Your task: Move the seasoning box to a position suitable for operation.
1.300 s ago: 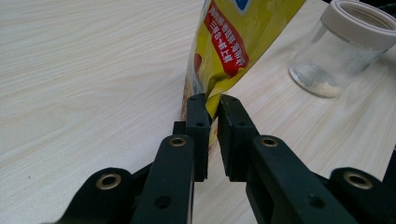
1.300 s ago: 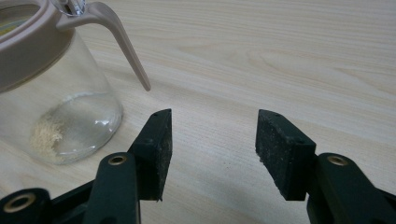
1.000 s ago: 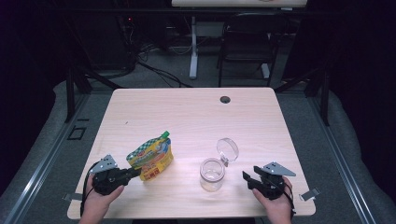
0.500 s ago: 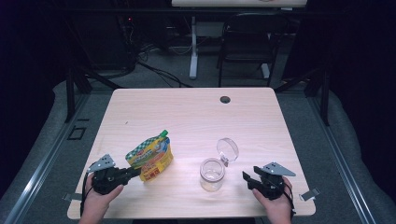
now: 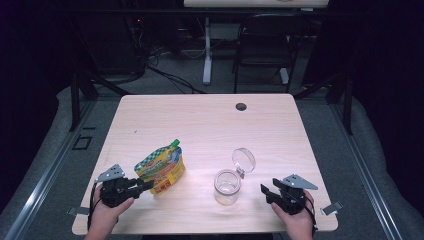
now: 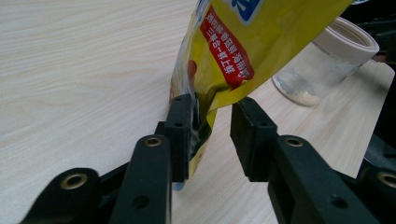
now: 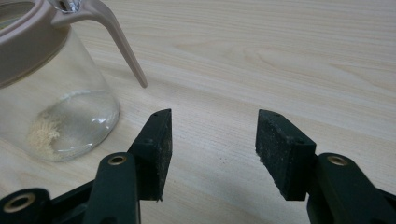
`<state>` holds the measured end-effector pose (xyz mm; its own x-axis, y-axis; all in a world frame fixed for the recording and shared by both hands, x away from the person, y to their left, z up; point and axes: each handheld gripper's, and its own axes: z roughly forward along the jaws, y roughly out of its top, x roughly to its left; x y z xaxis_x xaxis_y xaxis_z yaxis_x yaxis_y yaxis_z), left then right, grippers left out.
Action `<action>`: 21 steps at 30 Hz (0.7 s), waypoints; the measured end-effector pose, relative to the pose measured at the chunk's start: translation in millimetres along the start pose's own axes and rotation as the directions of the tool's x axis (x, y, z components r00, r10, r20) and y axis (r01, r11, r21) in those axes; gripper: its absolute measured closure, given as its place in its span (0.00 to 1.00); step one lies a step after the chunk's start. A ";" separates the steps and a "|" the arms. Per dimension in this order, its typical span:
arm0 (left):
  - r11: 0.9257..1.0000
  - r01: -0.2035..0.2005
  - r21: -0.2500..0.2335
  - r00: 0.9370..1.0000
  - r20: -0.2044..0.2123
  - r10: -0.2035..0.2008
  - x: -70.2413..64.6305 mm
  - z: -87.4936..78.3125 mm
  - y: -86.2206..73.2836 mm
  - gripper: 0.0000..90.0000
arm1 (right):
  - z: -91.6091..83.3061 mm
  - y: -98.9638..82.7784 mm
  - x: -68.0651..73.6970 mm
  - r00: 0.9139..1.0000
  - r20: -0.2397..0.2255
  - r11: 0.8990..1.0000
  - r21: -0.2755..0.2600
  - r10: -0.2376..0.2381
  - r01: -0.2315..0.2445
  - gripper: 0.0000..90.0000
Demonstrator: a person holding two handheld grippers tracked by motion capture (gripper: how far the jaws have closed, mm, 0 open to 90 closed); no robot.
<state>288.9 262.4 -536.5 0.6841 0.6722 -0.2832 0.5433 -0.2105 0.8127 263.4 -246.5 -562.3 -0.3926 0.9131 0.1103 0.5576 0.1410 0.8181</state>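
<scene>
A yellow and green snack pouch [image 5: 161, 167] stands leaning on the wooden table [image 5: 200, 125]. My left gripper [image 5: 147, 186] is at its lower corner. In the left gripper view the pouch's bottom edge [image 6: 233, 46] hangs between the jaws of that gripper [image 6: 212, 126], which have just been opening. One pad touches the pouch and the other stands apart from it. A glass jar [image 5: 227, 186] with a hinged lid [image 5: 243, 160] flipped up holds a little beige powder [image 7: 44, 133]. My right gripper [image 7: 212, 140] rests open to the jar's right, empty.
A small round hole [image 5: 241, 106] sits near the table's far edge. A chair [image 5: 267, 45] and desk legs stand on the floor beyond. The person's hands hold both grippers close to the table's near edge.
The left gripper's jaws look slightly wider apart at the pouch's corner. The pouch, the jar and the right gripper have not moved.
</scene>
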 end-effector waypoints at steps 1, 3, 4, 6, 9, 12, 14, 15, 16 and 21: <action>1.000 0.008 0.014 1.000 0.005 -0.008 0.9 2.3 0.5 0.72 | -0.1 0.0 -0.3 1.000 0.002 1.000 -0.003 0.002 -0.002 0.51; 1.000 0.017 0.010 1.000 0.010 -0.017 1.2 5.4 0.4 0.68 | -0.2 -0.2 -0.7 1.000 0.003 1.000 -0.003 0.002 -0.002 0.51; 1.000 0.017 0.010 1.000 0.010 -0.017 1.2 5.4 0.4 0.66 | -0.2 -0.2 -0.7 1.000 0.003 1.000 -0.003 0.002 -0.002 0.51; 1.000 0.024 0.011 1.000 0.017 -0.024 1.3 7.5 1.0 0.65 | -0.7 -0.7 -0.3 1.000 0.006 1.000 -0.001 0.001 -0.001 0.51; 0.999 0.034 0.018 0.999 0.021 -0.034 3.5 13.4 2.8 0.62 | -3.6 -2.3 -1.4 1.000 0.009 1.000 -0.002 0.005 -0.005 0.51; 0.999 0.034 0.024 0.999 0.022 -0.035 4.7 16.5 3.6 0.59 | -6.0 -3.3 -2.9 1.000 0.016 1.000 0.002 0.008 -0.008 0.51; 0.999 0.032 0.031 0.999 0.023 -0.033 5.4 19.1 4.3 0.59 | -7.9 -4.6 -3.9 1.000 0.021 1.000 -0.002 0.015 -0.015 0.51; 0.999 0.041 0.029 0.999 0.025 -0.041 5.3 21.7 4.8 0.58 | -9.5 -5.4 -4.7 1.000 0.025 1.000 0.002 0.016 -0.016 0.51; 0.999 0.038 0.033 0.999 0.026 -0.039 5.8 22.4 5.3 0.58 | -9.8 -5.9 -5.1 1.000 0.027 1.000 0.002 0.014 -0.014 0.51; 0.998 0.047 0.036 0.998 0.030 -0.048 7.7 28.0 6.0 0.56 | -11.6 -7.6 -5.6 0.999 0.035 1.000 0.006 0.015 -0.015 0.51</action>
<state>311.1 246.5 -548.1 0.6717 0.6596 -0.3372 0.5918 -0.2041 0.7798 252.8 -257.1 -562.6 -0.3585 0.9279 0.1028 0.5681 0.1295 0.8127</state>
